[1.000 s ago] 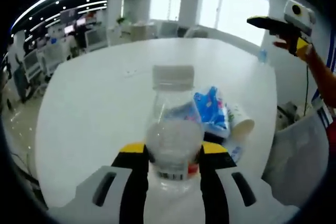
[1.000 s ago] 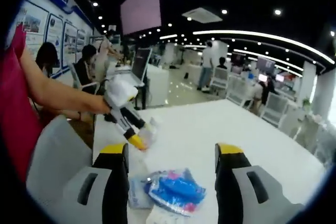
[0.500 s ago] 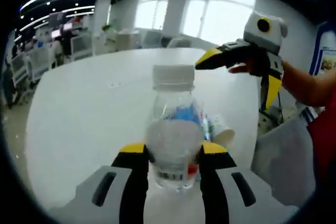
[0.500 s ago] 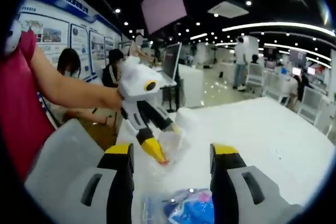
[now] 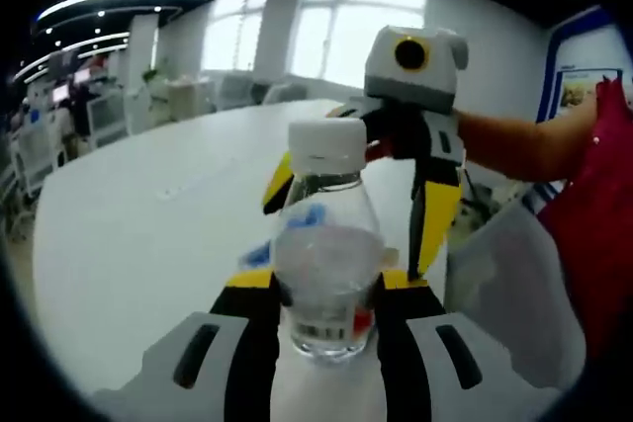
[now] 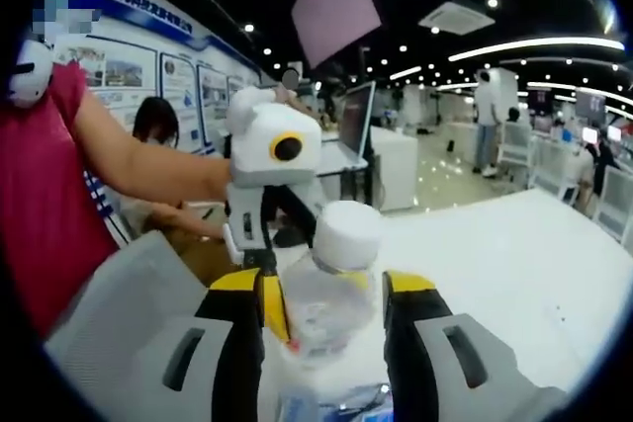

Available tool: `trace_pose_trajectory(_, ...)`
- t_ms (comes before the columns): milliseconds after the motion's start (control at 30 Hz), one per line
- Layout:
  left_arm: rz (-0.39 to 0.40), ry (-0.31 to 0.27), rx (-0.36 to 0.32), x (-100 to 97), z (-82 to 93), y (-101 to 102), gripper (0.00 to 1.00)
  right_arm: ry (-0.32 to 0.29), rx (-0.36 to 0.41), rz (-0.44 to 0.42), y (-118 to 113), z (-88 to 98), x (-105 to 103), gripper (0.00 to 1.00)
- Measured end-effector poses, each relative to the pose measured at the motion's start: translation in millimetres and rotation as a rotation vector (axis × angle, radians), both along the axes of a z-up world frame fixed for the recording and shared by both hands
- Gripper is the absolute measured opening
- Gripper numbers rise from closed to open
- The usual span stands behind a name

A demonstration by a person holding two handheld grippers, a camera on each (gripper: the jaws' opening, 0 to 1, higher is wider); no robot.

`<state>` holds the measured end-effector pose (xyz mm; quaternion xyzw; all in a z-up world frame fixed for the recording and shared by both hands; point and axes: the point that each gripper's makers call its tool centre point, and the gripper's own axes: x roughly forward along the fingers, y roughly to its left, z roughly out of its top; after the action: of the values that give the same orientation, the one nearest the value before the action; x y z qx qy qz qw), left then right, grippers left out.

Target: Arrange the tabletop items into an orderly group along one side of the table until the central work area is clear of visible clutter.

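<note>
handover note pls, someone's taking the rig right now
Left hand-held gripper: shut on the clear water bottle, held upright above the white table.
Right hand-held gripper: jaws open on either side of that same bottle, facing the left one; no grip visible yet.
Blue packet lies on the table below the bottle.
Done: bottle lifted.
Left: set the bottle down at the table's side, group the rest there.

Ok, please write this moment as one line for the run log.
left gripper: shut on water bottle | right gripper: open, jaws on both sides of bottle | bottle: upright, capped | table: white
</note>
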<state>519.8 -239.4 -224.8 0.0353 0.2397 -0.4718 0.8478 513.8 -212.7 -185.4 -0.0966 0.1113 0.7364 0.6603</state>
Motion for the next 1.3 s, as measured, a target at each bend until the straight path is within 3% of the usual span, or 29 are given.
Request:
trace_pose_trajectory(100,-0.019,-0.009,-0.001,-1.3,0.1,4.1,0.35,-0.022,0.011,0.016,6.0,-0.2,0.3,0.38)
trace_pose_trajectory(267,-0.021,-0.058,-0.017,5.2,3.7,22.2,0.35,-0.065,0.06,0.03,19.7,4.1,4.1,0.38)
trace_pose_trajectory(433,-0.057,-0.117,0.038,16.6,-4.2,44.9,0.35,-0.1,0.089,0.037,41.4,-0.7,12.7,0.37)
trace_pose_trajectory(533,-0.086,-0.141,0.1,28.3,-15.5,60.0,0.35,-0.142,0.072,0.022,55.7,-11.8,21.1,0.36)
trace_pose_trajectory(767,-0.112,-0.182,0.098,50.6,-23.2,76.9,0.35,-0.159,0.077,-0.031,76.5,-21.5,48.2,0.36)
trace_pose_trajectory(833,-0.12,-0.185,0.1,58.0,-27.2,80.3,0.35,-0.145,0.045,-0.047,80.4,-27.3,56.5,0.36)
trace_pose_trajectory(933,-0.12,-0.172,0.094,70.3,-34.1,89.0,0.35,-0.176,0.015,-0.045,90.3,-32.2,64.8,0.36)
trace_pose_trajectory(1133,-0.118,-0.163,0.082,81.3,-43.5,99.3,0.35,-0.155,0.011,-0.064,102.2,-41.7,78.8,0.36)
trace_pose_trajectory(1300,-0.136,-0.146,0.129,89.1,-58.1,104.6,0.35,-0.09,0.013,-0.125,112.1,-52.1,90.6,0.35)
